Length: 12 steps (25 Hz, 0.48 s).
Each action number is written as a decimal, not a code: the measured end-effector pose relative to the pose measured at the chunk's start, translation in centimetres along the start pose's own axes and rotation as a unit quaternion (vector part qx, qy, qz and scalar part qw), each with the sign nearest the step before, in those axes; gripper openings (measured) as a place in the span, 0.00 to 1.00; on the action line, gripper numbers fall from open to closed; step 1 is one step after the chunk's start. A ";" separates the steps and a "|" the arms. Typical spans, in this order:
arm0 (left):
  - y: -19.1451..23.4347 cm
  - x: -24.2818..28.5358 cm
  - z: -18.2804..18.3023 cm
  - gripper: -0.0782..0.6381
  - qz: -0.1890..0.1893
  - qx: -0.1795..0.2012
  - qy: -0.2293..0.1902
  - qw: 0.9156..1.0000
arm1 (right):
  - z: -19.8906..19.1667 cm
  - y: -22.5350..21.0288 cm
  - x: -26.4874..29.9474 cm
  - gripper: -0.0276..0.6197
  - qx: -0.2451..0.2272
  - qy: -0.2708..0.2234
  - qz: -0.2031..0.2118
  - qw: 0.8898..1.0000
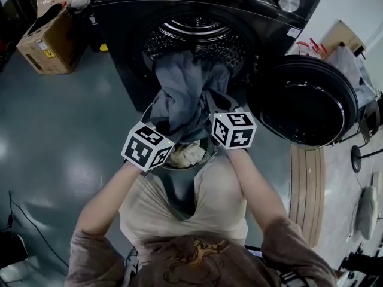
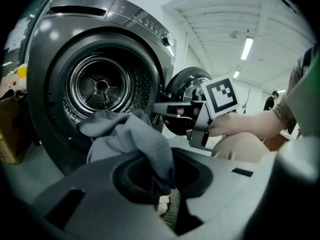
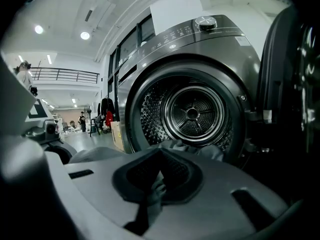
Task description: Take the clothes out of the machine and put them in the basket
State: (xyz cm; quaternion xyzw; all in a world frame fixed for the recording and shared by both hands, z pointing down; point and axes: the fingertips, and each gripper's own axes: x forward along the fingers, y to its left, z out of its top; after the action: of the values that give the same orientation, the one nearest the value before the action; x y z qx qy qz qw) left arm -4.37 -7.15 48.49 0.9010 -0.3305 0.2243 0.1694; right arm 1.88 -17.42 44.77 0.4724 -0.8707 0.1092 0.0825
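We find left gripper (image 2: 167, 191) clamped on grey garment (image 1: 182, 94) | right gripper (image 3: 150, 194) clamped likewise | we judge cloth spans both jaws to clear drum (image 1: 194, 31), basket (image 1: 210, 150) beneath them

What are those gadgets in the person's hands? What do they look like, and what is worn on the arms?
Each hand-held gripper, left and right, has a pale grey plastic body that is dark round the jaws. Each carries a white cube printed with black square markers. No cables show. The arms have short brown sleeves.
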 end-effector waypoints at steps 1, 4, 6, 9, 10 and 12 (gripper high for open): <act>-0.1 -0.2 -0.1 0.20 -0.001 0.001 0.000 1.000 | 0.0 0.1 0.1 0.04 -0.001 0.001 0.000 1.000; 0.1 -0.6 -0.4 0.21 0.003 0.002 0.004 1.000 | -0.1 0.1 0.3 0.04 0.001 0.002 0.000 1.000; 0.6 -0.8 -0.7 0.22 0.018 0.008 0.008 1.000 | -0.1 0.2 0.4 0.04 0.003 0.003 0.001 1.000; 1.9 -0.9 -1.0 0.40 0.057 0.023 0.015 0.998 | -0.1 0.4 0.6 0.04 0.002 0.004 0.002 1.000; 2.4 -1.0 -1.0 0.47 0.068 0.026 0.014 0.997 | -0.1 0.5 0.6 0.04 0.001 0.003 0.002 1.000; 3.1 -1.3 -0.6 0.54 0.084 0.028 0.001 0.996 | -0.1 0.7 0.6 0.04 0.002 0.003 0.003 1.000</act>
State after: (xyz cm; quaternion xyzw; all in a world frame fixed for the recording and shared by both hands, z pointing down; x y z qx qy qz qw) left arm -7.52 -8.46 48.77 0.8743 -0.3983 0.2473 0.1254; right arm 0.98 -17.52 44.96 0.4698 -0.8715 0.1128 0.0838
